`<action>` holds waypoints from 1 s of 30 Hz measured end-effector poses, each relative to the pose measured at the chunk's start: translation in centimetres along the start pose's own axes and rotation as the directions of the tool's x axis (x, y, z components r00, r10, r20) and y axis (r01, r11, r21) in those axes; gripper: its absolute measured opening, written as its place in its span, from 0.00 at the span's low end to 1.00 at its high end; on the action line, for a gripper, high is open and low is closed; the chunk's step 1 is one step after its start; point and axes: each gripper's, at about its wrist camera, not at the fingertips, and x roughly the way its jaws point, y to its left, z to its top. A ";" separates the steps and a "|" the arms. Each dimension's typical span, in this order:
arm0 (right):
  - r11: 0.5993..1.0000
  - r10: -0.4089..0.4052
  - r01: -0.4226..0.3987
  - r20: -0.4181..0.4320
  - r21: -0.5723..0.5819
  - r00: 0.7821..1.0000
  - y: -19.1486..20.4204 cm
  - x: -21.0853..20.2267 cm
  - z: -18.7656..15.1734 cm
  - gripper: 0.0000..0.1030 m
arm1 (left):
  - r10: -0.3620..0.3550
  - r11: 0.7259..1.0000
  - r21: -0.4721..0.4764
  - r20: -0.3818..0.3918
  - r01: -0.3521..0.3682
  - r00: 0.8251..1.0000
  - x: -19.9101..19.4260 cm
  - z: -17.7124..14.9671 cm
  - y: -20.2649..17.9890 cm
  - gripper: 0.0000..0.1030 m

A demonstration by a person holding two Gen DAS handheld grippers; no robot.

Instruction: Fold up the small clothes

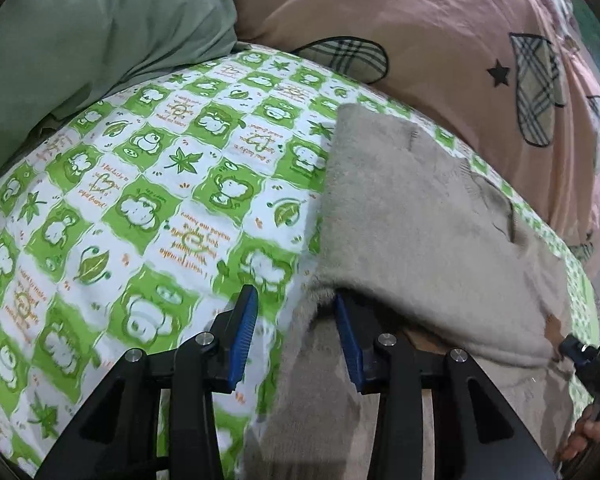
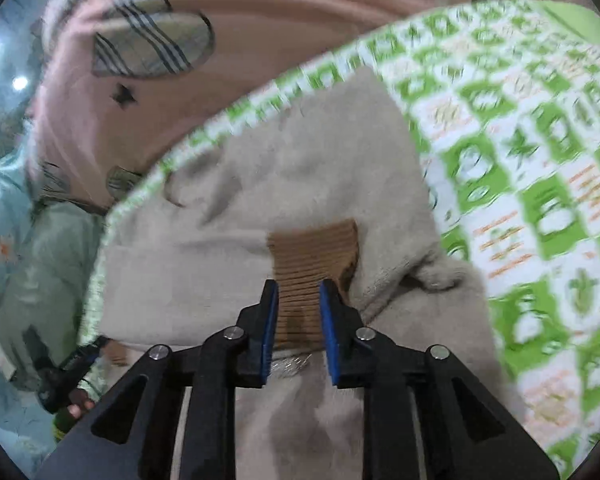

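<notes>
fuzzy beige garment (image 1: 428,216) spread on green-and-white patterned sheet (image 1: 148,184), brown ribbed cuff (image 2: 314,256) showing. pink quilt (image 1: 400,20) heaped just beyond, green pillow (image 1: 100,28) far left. left gripper (image 1: 296,304) jaws spread at garment's edge. right gripper (image 2: 299,292) jaws partly apart astride the cuff; grip unclear. open sheet leftward.

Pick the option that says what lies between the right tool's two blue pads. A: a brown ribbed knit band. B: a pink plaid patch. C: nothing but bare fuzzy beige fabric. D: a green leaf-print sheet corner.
A: in the right wrist view a brown ribbed band of the beige fuzzy garment runs straight into the gap of the right tool, its blue pads either side of it.
</notes>
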 end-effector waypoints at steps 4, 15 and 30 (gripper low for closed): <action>1.000 0.019 -0.019 0.007 -0.015 1.000 -1.0 -4.2 -0.5 0.49 | -0.080 0.997 0.005 -0.034 0.080 0.996 -2.3 -1.7 0.7 0.44; 1.000 0.014 -0.013 -0.138 0.006 0.990 -8.4 -10.0 -5.2 0.49 | -0.327 0.945 -0.066 -0.216 0.320 0.920 -7.0 -9.4 2.9 0.59; 0.931 0.345 -0.366 -0.337 0.000 0.876 -7.0 -15.3 -17.0 0.49 | -0.563 0.816 -0.088 -0.342 0.571 0.752 -14.7 -21.3 2.6 0.59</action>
